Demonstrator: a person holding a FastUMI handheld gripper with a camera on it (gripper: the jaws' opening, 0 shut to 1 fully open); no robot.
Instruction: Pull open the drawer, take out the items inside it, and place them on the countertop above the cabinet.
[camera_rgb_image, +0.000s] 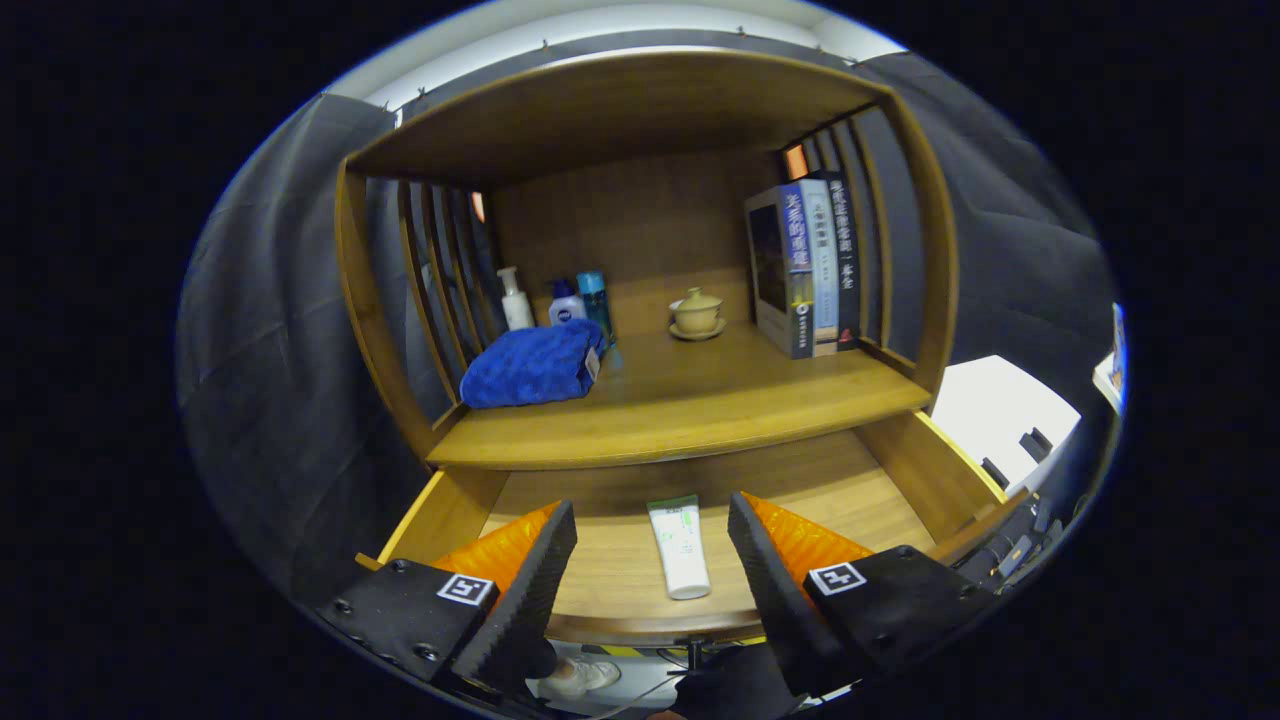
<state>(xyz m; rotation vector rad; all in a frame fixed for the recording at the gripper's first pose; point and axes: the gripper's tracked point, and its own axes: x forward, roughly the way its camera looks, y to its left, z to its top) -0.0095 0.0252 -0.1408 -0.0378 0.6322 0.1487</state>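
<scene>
Drawer (905, 465) of light wood sits pulled open under the wooden countertop (700, 400). Inside lies a small white plastic tube (680, 545), probably light, squishy, a bit slick; I'd pinch mid-body. Gripper (652, 545) jaws gape wide, empty, tube between them.

On the wooden shelf we see a folded blue towel (532, 365) at the left. Behind it stand a white pump bottle (515, 299), a small white bottle with a blue cap (566, 303) and a teal bottle (595, 300). Near the middle sits a lidded teacup on a saucer (696, 314). Upright books (805, 268) stand at the right.
</scene>
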